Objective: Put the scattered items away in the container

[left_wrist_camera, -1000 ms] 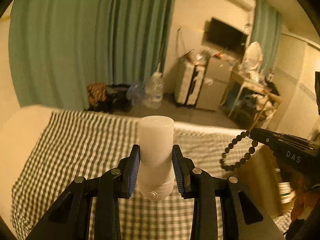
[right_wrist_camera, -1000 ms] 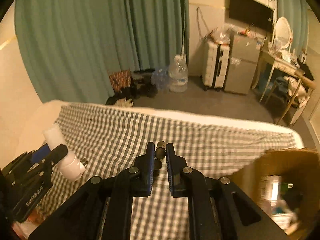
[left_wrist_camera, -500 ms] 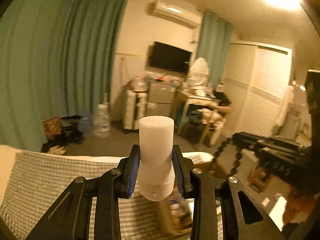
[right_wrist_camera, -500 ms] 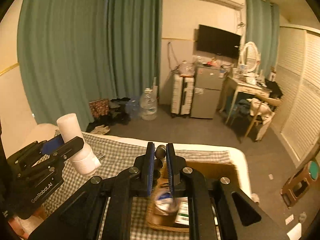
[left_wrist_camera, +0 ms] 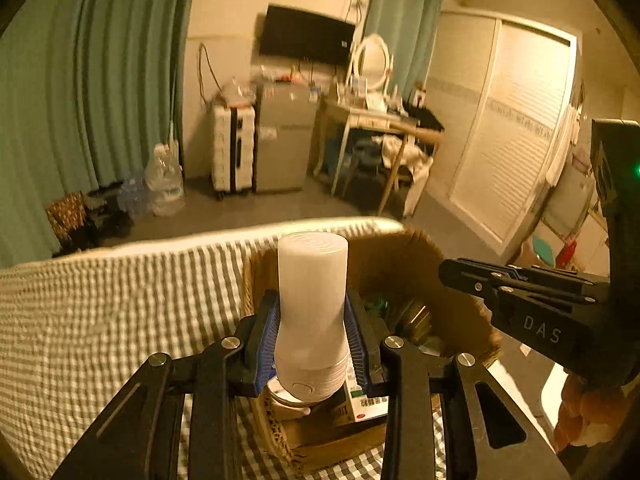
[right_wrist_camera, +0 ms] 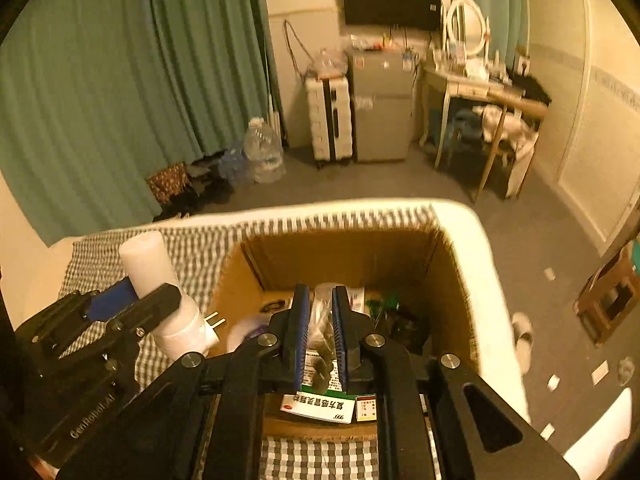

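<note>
Both grippers hovering over the cardboard box (right_wrist_camera: 352, 256) on the checked bed (left_wrist_camera: 120, 300)

The left gripper (left_wrist_camera: 312, 336) is clamping a white cylindrical plug-in device (left_wrist_camera: 312, 300) between its blue-padded fingers (left_wrist_camera: 269, 332) — upright, above the box's left part. The right gripper (right_wrist_camera: 320, 320) is sitting over the box's middle, its fingers (right_wrist_camera: 301, 328) drawn narrow; something pale and blurred is showing between them — whether it is held cannot be told. Inside the box are lying a green-and-white medicine carton (right_wrist_camera: 320, 404) at the near edge and dark clutter farther in.
</note>
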A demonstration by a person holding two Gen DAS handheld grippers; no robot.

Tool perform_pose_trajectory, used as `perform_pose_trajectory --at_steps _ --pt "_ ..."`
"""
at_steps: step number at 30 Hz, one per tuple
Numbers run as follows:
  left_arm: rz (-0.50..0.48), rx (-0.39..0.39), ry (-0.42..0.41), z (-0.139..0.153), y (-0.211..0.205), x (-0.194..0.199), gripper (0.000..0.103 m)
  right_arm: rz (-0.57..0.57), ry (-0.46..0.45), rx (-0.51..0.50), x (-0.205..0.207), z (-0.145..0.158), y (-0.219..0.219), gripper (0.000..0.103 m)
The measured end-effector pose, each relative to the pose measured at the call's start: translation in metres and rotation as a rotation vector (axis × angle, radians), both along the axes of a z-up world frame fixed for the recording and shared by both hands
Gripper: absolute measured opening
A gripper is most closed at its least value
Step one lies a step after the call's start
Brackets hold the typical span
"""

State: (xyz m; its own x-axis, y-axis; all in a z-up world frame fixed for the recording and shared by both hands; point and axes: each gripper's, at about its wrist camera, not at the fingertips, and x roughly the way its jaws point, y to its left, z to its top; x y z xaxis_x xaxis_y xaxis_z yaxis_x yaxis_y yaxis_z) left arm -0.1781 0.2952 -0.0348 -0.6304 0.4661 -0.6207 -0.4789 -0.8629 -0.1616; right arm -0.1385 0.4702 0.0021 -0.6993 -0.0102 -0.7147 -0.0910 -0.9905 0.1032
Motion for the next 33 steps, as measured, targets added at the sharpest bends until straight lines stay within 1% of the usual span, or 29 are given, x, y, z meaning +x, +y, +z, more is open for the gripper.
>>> perform_pose_trajectory --at_steps 1,2,3,4,5,6,8,9,11,14,15,16,18,19,20,22,24,25,26,27,28,29,31,32,33 --pt "-0.003 0.003 -0.006 -0.007 0.003 0.0 0.043 -0.002 -0.006 -0.009 -0.006 -0.012 0.003 0.011" --pt "-0.005 0.002 -0.011 -0.014 0.004 -0.004 0.056 -0.004 -0.008 -0.015 -0.005 -0.019 0.006 0.022" --pt "0.014 -0.016 -0.01 -0.019 0.006 -0.004 0.081 -0.014 -0.018 -0.016 -0.01 -0.028 0.008 0.038" --pt "0.076 -0.05 0.008 -0.022 0.004 -0.007 0.099 -0.031 -0.028 -0.006 -0.01 -0.032 0.011 0.074" --pt "0.107 -0.064 0.025 -0.022 0.001 -0.008 0.101 -0.098 -0.032 0.037 -0.012 -0.035 0.017 0.087" --pt "0.126 -0.061 0.041 -0.021 -0.006 -0.011 0.101 -0.13 -0.015 0.05 -0.01 -0.035 0.02 0.087" --pt "0.131 -0.054 0.037 -0.016 -0.016 -0.012 0.101 -0.122 0.016 0.015 -0.007 -0.031 0.027 0.087" --pt "0.142 -0.06 0.042 -0.011 -0.023 -0.012 0.101 -0.128 0.02 0.007 -0.007 -0.028 0.032 0.087" --pt "0.182 -0.073 0.08 0.007 -0.037 -0.005 0.101 -0.145 0.039 0.008 0.0 -0.016 0.036 0.087" --pt "0.238 -0.055 0.161 0.043 -0.067 0.009 0.103 -0.143 0.093 0.008 0.016 0.016 0.027 0.087" --pt "0.252 -0.06 0.18 0.054 -0.072 0.013 0.103 -0.141 0.113 0.011 0.023 0.026 0.025 0.087" --pt "0.277 -0.078 0.21 0.066 -0.078 0.018 0.103 -0.14 0.151 0.02 0.031 0.044 0.018 0.087" --pt "0.338 -0.117 0.263 0.086 -0.095 0.035 0.103 -0.121 0.204 0.036 0.043 0.067 0.008 0.087" --pt "0.351 -0.116 0.28 0.093 -0.101 0.042 0.103 -0.107 0.235 0.048 0.054 0.082 -0.001 0.09" --pt "0.361 -0.11 0.299 0.1 -0.109 0.05 0.103 -0.096 0.253 0.057 0.06 0.091 -0.007 0.093" --pt "0.399 -0.089 0.329 0.106 -0.129 0.064 0.103 -0.076 0.287 0.076 0.072 0.106 -0.019 0.094" --pt "0.434 -0.057 0.317 0.1 -0.148 0.075 0.103 -0.054 0.318 0.103 0.084 0.114 -0.035 0.1" --pt "0.439 -0.044 0.305 0.094 -0.155 0.079 0.103 -0.041 0.319 0.101 0.087 0.112 -0.04 0.103" --pt "0.446 -0.037 0.292 0.085 -0.16 0.082 0.103 -0.016 0.314 0.098 0.09 0.105 -0.049 0.103" --pt "0.455 -0.041 0.278 0.072 -0.164 0.085 0.103 -0.001 0.31 0.104 0.093 0.097 -0.055 0.103" --pt "0.475 -0.055 0.265 0.054 -0.168 0.09 0.103 0.013 0.304 0.12 0.098 0.082 -0.064 0.103" --pt "0.499 -0.076 0.256 0.036 -0.17 0.095 0.103 0.018 0.293 0.135 0.106 0.06 -0.073 0.103" --pt "0.524 -0.112 0.261 0.007 -0.172 0.104 0.103 -0.028 0.26 0.136 0.115 0.015 -0.085 0.103" --pt "0.521 -0.121 0.263 -0.005 -0.172 0.107 0.103 -0.05 0.25 0.115 0.118 -0.003 -0.088 0.103" --pt "0.515 -0.128 0.257 -0.017 -0.172 0.109 0.103 -0.048 0.24 0.07 0.121 -0.023 -0.091 0.103"
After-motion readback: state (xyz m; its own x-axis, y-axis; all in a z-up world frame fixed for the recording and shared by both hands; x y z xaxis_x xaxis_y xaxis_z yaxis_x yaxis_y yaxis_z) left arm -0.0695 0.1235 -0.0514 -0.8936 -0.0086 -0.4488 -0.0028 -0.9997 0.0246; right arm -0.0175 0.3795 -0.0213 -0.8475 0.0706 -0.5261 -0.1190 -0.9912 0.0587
